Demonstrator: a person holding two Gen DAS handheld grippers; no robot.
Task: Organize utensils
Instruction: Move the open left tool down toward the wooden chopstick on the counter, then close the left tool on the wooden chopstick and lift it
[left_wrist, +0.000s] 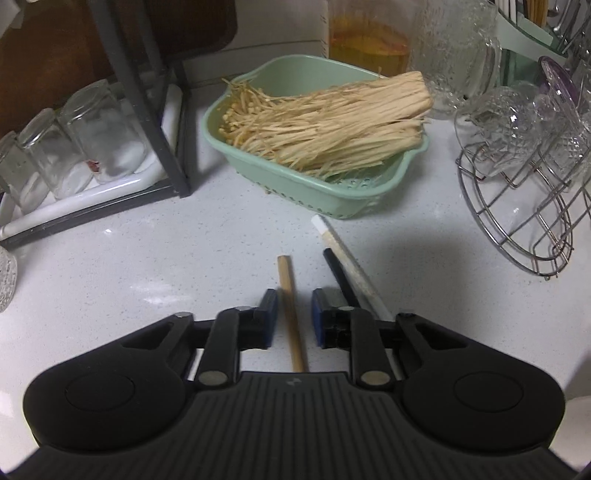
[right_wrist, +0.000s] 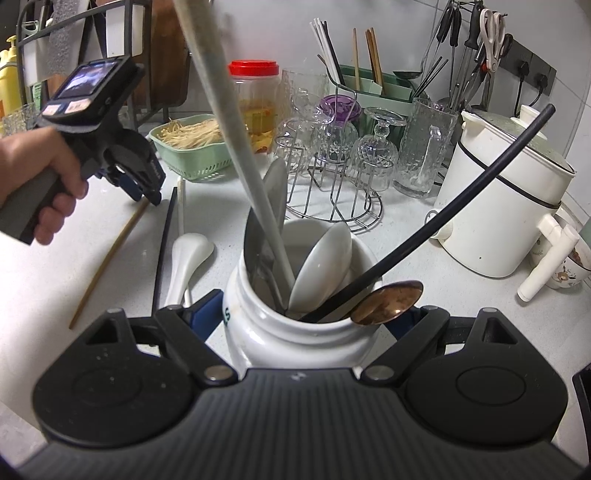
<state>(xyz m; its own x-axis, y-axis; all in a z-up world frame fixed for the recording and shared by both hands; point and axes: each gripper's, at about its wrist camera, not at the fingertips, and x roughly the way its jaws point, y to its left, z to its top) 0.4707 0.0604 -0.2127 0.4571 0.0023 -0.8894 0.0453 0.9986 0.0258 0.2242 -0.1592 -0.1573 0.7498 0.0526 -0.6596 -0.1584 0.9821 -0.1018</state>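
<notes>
Chopsticks lie loose on a pale kitchen counter (left_wrist: 110, 266), and one of them, a wooden chopstick (left_wrist: 291, 314), sits directly between the two blue-padded jaws of the left gripper (left_wrist: 294, 317). Its long axis runs almost straight away from the gripper, toward a green colander (left_wrist: 295, 184) of enoki mushrooms (left_wrist: 332, 125) at the back of the counter. A narrow gap shows on each side of the wood, so the pads (left_wrist: 267, 317) are not pressing on it yet; the jaws are nearly closed but hold nothing.

Just to the right of the wooden chopstick, a black chopstick (left_wrist: 340, 277) and a white chopstick (left_wrist: 351, 266) lie side by side, slanting toward the colander. Both pass beside the right-hand jaw, outside the gap.

In the right wrist view, the right gripper (right_wrist: 317, 317) is clamped around a white ceramic jar (right_wrist: 288, 332). The jar holds a white soup spoon (right_wrist: 321, 266), a metal spoon (right_wrist: 275, 192), a copper-coloured spoon (right_wrist: 388, 301), and two long sticks leaning out, one pale, one black. Another white spoon (right_wrist: 184, 258) lies on the counter just left of the jar.

The left gripper, held by a person's hand (right_wrist: 48, 184), is well to the left of the jar, pointing down at the counter. It is plainly the nearer gripper to the loose chopsticks. Judging from this, closing fully would pinch the wooden chopstick across its width, ready to carry rightward to the jar.
</notes>
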